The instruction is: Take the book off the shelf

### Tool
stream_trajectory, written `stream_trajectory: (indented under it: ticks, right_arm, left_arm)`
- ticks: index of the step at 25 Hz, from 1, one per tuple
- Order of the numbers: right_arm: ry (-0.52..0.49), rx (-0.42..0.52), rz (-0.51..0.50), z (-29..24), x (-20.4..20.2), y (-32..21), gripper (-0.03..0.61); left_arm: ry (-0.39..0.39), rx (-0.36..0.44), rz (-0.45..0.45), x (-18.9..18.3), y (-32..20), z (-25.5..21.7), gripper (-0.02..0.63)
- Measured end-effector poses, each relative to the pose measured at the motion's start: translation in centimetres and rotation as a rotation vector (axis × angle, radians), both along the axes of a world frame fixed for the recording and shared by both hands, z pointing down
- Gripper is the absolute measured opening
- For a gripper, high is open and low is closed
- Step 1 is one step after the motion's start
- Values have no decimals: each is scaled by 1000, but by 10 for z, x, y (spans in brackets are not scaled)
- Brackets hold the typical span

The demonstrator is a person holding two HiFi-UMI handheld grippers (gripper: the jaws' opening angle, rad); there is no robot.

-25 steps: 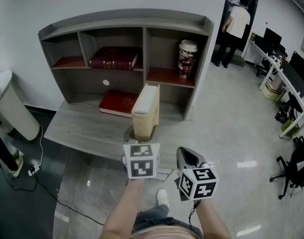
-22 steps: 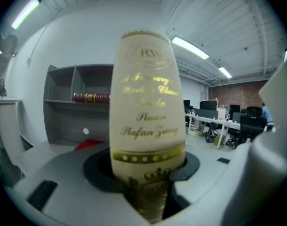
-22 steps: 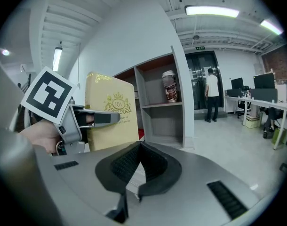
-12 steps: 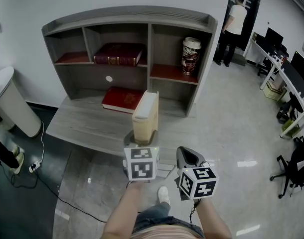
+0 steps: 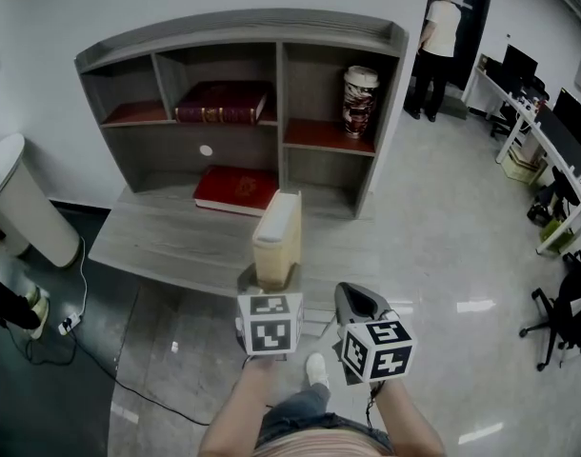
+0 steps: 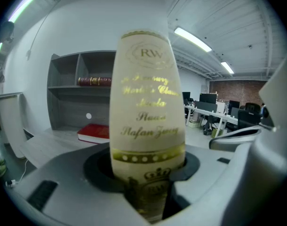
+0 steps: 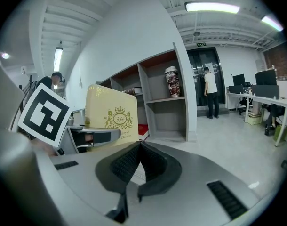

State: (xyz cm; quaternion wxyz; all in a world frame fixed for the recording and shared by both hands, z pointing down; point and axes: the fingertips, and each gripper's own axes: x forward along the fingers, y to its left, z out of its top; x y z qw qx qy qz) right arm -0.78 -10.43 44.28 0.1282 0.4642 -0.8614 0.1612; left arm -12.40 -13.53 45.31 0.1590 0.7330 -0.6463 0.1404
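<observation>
A cream book with gold lettering stands upright in my left gripper, above the front edge of the grey table. In the left gripper view its spine fills the middle, and the left gripper is shut on its lower end. The right gripper hangs beside it to the right, off the table, shut with nothing in it. In the right gripper view the pads of the right gripper meet, and the cream book shows at the left.
A grey shelf unit stands at the table's back. It holds a dark red book and a patterned canister. A red book lies flat below. A white bin stands left; a person stands by the far door.
The left gripper has drawn the cream book back from the shelf toward the table's front edge. The right gripper has stayed where it was.
</observation>
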Motion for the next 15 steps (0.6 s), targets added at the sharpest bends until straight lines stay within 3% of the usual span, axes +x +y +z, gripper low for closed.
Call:
stream_trajectory:
  ticks: [15]
  right_arm:
    - [9, -22, -26, 11, -8, 15, 8]
  left_arm:
    - [17, -73, -10, -8, 25, 30, 229]
